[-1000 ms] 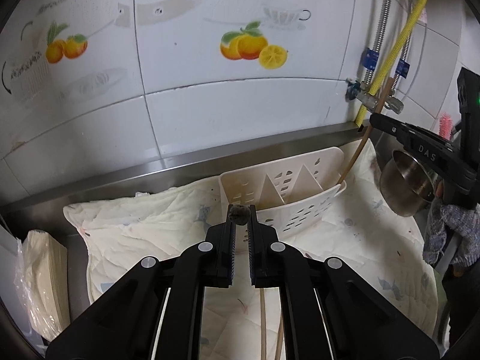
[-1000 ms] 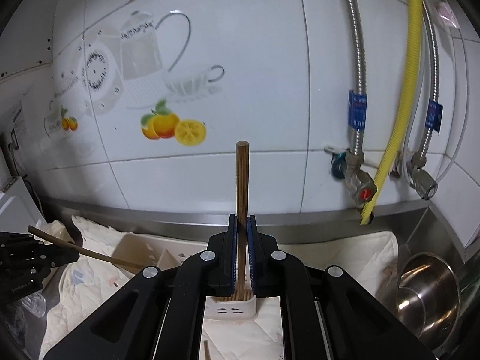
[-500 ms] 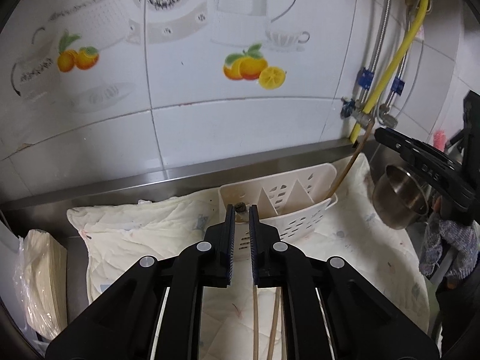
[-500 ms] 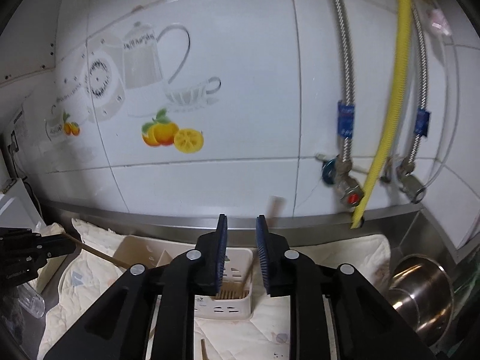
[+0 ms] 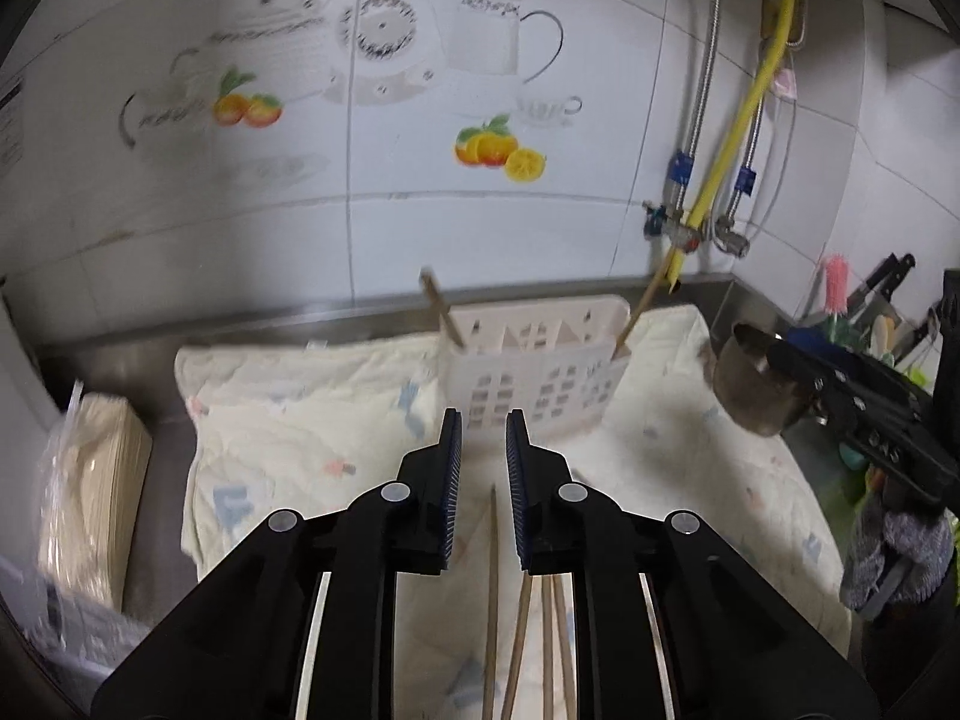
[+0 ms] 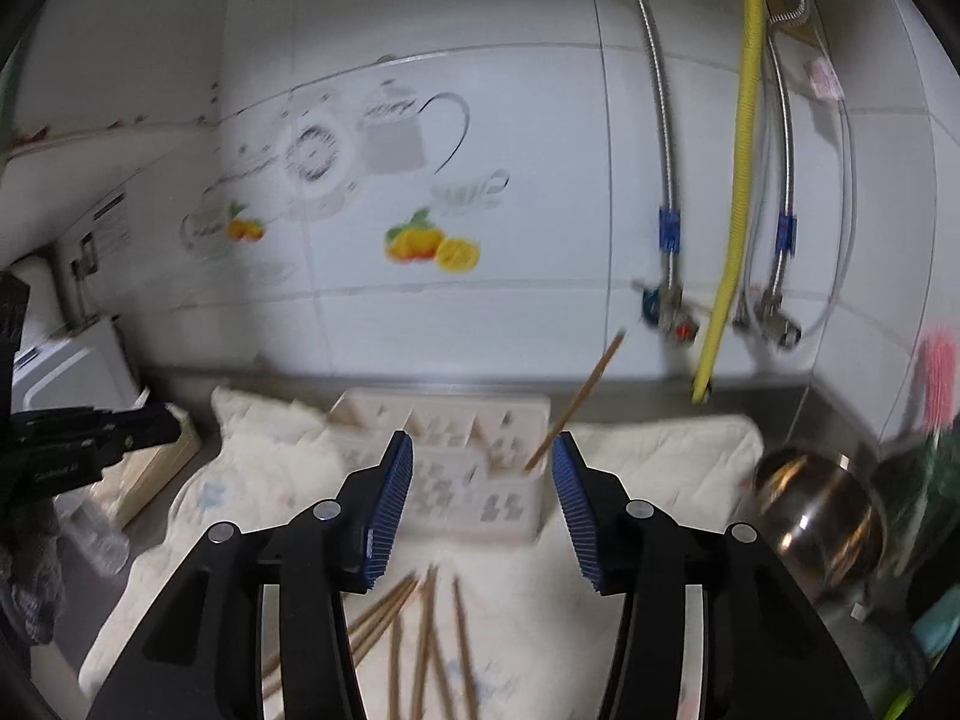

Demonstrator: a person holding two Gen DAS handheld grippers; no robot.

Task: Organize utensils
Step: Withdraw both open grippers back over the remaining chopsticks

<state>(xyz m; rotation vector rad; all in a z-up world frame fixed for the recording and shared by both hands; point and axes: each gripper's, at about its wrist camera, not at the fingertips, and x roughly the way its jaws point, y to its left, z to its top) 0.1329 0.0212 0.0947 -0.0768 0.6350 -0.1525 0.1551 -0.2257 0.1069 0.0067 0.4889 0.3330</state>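
Observation:
A white slotted utensil caddy [image 5: 534, 360] [image 6: 456, 480] stands on a cream quilted cloth at the back of the counter. One wooden chopstick [image 5: 441, 315] leans in its left end, another chopstick [image 5: 639, 315] [image 6: 579, 399] in its right end. Several loose chopsticks [image 5: 528, 612] [image 6: 414, 636] lie on the cloth in front. My left gripper [image 5: 483, 450] hangs before the caddy, its jaws opening a little with nothing between them. My right gripper [image 6: 483, 480] is back from the caddy too, its jaws opening wide and empty. Each gripper shows at the edge of the other's view.
A steel pot [image 5: 756, 384] [image 6: 822, 528] sits right of the cloth [image 5: 288, 414]. Metal hoses and a yellow hose [image 5: 738, 138] [image 6: 735, 180] run down the tiled wall. A bagged cream stack [image 5: 90, 480] lies at the left. Knives and a pink brush [image 5: 837, 288] stand far right.
Both grippers let go of their chopsticks, which now lean in the caddy's two ends, and pulled back from it. The right jaws spread wide; the left jaws parted slightly.

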